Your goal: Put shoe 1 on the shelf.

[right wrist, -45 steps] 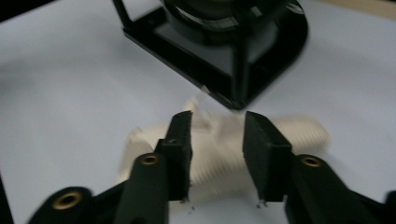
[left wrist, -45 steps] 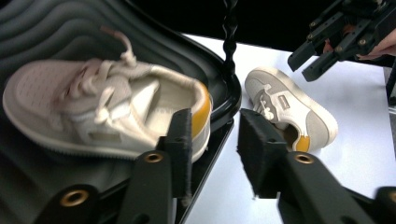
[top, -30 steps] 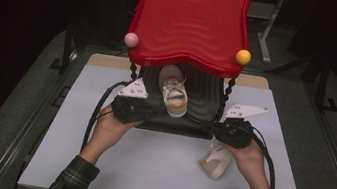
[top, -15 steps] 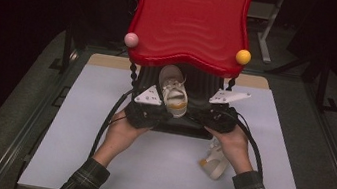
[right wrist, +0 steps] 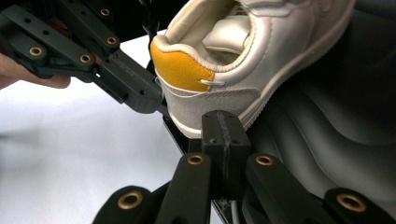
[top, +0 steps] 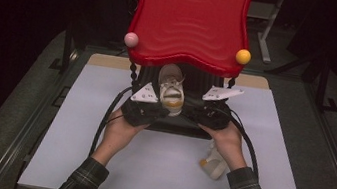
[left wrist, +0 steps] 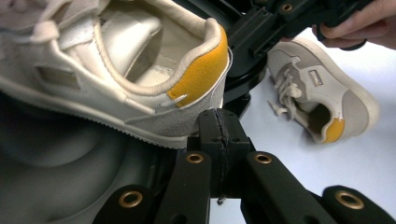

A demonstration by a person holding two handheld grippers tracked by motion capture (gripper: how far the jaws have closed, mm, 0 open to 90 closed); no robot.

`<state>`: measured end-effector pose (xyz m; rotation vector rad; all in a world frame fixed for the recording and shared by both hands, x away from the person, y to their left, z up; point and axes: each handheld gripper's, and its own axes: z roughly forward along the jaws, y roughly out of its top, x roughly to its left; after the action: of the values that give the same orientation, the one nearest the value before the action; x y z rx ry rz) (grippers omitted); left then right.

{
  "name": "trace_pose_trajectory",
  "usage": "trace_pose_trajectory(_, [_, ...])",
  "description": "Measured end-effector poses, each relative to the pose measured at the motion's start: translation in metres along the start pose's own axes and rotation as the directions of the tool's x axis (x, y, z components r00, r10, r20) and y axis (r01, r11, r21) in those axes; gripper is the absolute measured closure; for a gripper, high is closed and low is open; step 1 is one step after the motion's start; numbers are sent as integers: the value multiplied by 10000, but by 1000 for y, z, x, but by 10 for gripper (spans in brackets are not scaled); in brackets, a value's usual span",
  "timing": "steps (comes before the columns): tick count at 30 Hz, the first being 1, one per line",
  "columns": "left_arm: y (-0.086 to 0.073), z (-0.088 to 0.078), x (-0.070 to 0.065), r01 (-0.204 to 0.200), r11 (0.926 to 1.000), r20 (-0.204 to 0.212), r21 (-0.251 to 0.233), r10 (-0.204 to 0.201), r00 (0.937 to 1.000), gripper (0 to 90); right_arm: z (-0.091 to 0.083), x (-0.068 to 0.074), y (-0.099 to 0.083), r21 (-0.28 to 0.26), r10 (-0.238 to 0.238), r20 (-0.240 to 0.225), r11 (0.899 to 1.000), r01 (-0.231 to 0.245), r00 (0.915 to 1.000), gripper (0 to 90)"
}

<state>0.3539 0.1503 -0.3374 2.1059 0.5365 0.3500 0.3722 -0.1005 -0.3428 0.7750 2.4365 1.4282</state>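
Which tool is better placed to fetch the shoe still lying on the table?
Right. The loose shoe lies on the table just under the right hand; the left tool sits across the shelved shoe. Both are shut.

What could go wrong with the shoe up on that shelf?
The sneaker sits on the black shelf under the red tray, its heel over the front edge. Both grippers, left and right, are shut close to that heel, so a nudge might tip it off. It could then land on the second sneaker lying on the table below.
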Motion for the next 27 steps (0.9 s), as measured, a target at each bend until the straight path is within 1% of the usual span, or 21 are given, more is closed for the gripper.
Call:
trace_pose_trajectory(2, [-1,-4,4,-45,10000,-110,24,45,9999,900,4,2,3,-33,-83,-28,10000,82,10000,896])
trace_pose_trajectory(6, [-2,-9,10,108,9999,-387,-6,-108,9992,900,11,5,9,-109,-80,-25,9999,80,10000,896])
trace_pose_trajectory(9, [-4,-9,13,215,9998,-571,-52,-217,9981,900,16,7,12,-71,-169,27,9998,169,9999,896])
trace_pose_trajectory(12, [-5,-7,17,300,9995,-675,-77,-305,9973,900,21,7,14,-75,-127,97,9999,128,9999,896])
trace_pose_trajectory(14, [-5,-5,19,296,9995,-700,-51,-299,9971,900,23,6,14,-64,-44,75,10000,44,10000,895])
trace_pose_trajectory(16, [-4,-2,19,327,9995,-692,3,-326,9971,900,24,5,14,-33,-79,130,10000,80,9999,896])
trace_pose_trajectory(17, [-4,-1,19,372,9993,-691,-66,-375,9969,900,25,5,14,-33,-70,157,10000,71,9999,895])
trace_pose_trajectory(20, [-3,3,20,311,9995,-693,-76,-315,9971,900,24,2,13,-77,-65,226,9999,67,9997,895])
trace_pose_trajectory(22, [-2,4,20,204,9998,-703,62,-200,9973,900,24,0,13,-59,-44,262,10000,46,9996,896])
trace_pose_trajectory(24, [-3,6,20,191,9997,-720,140,-181,9972,899,24,-1,12,0,-23,293,10000,23,9996,895])
trace_pose_trajectory(25, [-3,6,20,220,9997,-707,97,-212,9973,900,24,-1,11,48,-5,305,10000,3,9995,895])
trace_pose_trajectory(27, [-3,6,20,245,9996,-695,103,-238,9973,899,25,-2,11,7,22,204,10000,-22,9998,895])
